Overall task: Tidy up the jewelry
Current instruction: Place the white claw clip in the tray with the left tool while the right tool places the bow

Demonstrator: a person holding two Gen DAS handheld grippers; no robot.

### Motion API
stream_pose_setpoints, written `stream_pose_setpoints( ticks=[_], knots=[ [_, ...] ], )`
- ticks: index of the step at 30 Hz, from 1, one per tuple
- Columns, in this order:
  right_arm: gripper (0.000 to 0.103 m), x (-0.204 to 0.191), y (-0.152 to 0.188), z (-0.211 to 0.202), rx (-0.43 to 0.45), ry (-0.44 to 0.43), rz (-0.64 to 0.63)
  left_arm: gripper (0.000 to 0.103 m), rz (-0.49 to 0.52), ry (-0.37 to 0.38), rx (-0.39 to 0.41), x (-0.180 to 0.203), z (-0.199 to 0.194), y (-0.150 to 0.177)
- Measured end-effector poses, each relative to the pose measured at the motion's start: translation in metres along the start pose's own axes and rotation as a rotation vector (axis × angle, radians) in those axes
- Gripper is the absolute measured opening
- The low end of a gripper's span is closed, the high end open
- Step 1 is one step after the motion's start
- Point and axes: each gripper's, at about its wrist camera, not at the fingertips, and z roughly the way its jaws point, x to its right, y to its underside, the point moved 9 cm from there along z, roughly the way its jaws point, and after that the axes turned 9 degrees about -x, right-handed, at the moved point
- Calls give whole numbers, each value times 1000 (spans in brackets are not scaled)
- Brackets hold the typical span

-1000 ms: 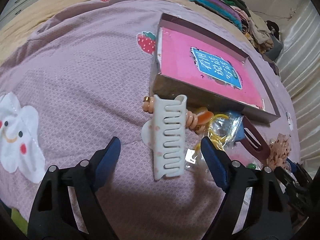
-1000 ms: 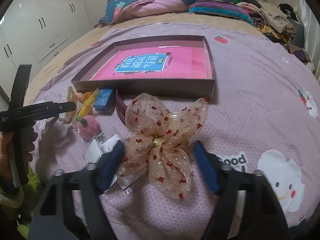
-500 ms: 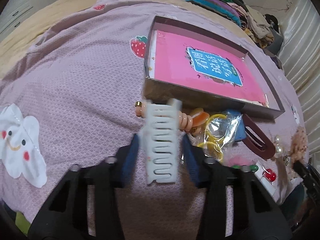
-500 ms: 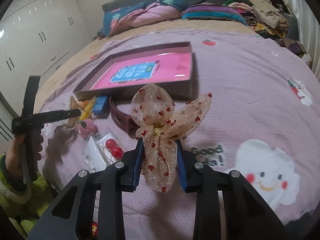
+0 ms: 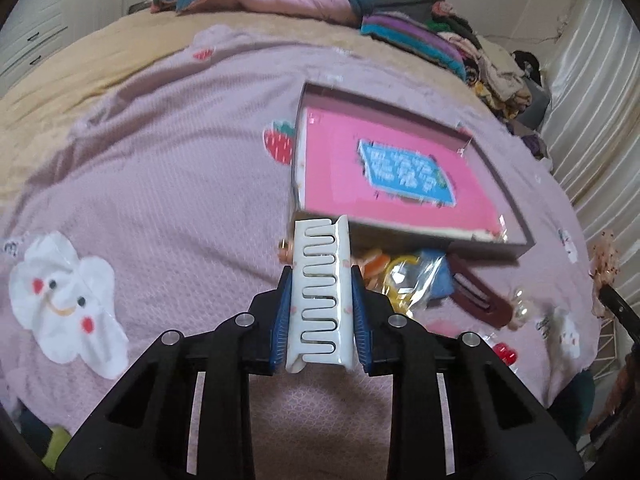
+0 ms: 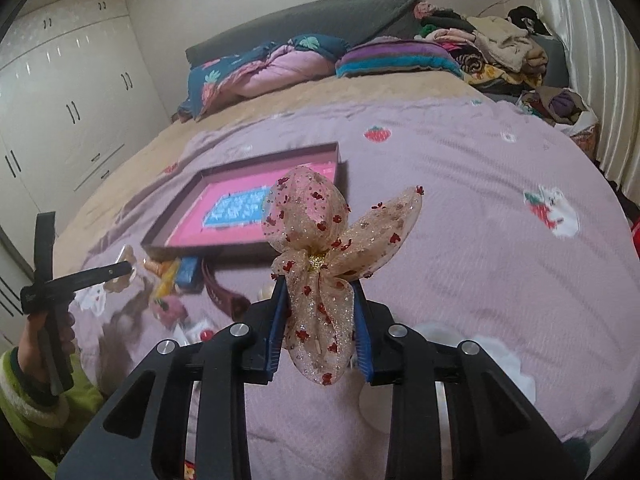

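My left gripper (image 5: 320, 312) is shut on a white claw hair clip (image 5: 320, 292) and holds it above the purple bedspread, just in front of the shallow brown box (image 5: 516, 200) with a pink book inside. My right gripper (image 6: 318, 320) is shut on a sheer beige bow with red flecks (image 6: 320, 236), lifted off the bed. The box also shows in the right wrist view (image 6: 176, 216). Loose accessories lie by the box's near wall: an orange clip (image 5: 374, 264), a yellow item in a bag (image 5: 404, 276), a maroon clip (image 5: 480, 296).
The maroon clip (image 6: 218, 292), a pink item (image 6: 172, 308) and a small red piece (image 6: 204, 334) lie on the bedspread. The left gripper (image 6: 76, 280) shows at the left. Folded bedding (image 6: 280, 64) and clothes (image 6: 492, 48) pile at the bed's far end.
Both grippers closed, the left on the white claw clip and the right on the bow. Both items have been lifted off the bedspread.
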Motion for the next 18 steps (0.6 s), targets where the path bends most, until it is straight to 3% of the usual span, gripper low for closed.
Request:
stream_pose_setpoints(
  ticks=[7,18],
  knots=[
    [29,-21,-40,12,13,-38,-47,19,1,-8,58,0,-16,-34],
    [29,-68,-86,51,-2,-123,-104,19,12,7,82,21,-9,-79]
  ],
)
